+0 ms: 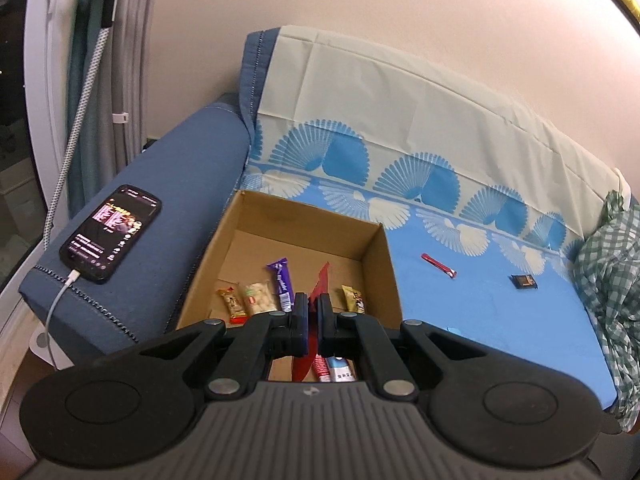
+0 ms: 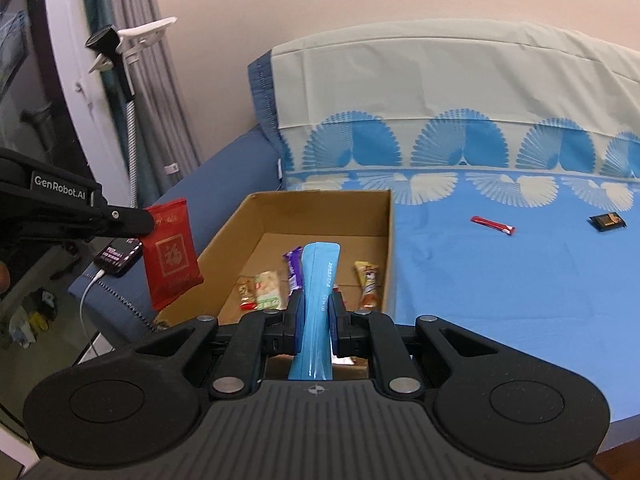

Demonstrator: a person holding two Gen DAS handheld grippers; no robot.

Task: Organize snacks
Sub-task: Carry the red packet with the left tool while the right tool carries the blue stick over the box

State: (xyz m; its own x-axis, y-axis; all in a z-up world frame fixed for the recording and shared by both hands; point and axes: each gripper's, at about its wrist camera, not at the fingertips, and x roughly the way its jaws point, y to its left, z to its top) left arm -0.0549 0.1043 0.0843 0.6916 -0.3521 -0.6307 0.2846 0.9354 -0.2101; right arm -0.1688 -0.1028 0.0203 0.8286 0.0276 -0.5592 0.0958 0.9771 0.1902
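Note:
An open cardboard box (image 1: 376, 264) (image 2: 390, 240) sits on the blue sofa seat, with several wrapped snacks on its floor, among them a purple bar (image 1: 281, 282) (image 2: 294, 270). My left gripper (image 1: 313, 312) is shut on a flat red packet (image 1: 320, 280), seen edge-on in the left wrist view. In the right wrist view that same red packet (image 2: 172, 256) hangs over the box's left side. My right gripper (image 2: 316, 312) is shut on a light blue pouch (image 2: 318, 280), held above the box's near edge. A red stick snack (image 1: 439, 266) (image 2: 493, 225) and a small dark packet (image 1: 523, 281) (image 2: 607, 222) lie on the seat, right of the box.
A phone (image 1: 112, 234) with a lit screen charges on the blue armrest (image 1: 160, 200), left of the box. A patterned cloth (image 1: 400, 128) covers the sofa back. Green checked fabric (image 1: 608, 280) is bunched at the far right. Curtains and a white clip stand (image 2: 132, 40) are at the left.

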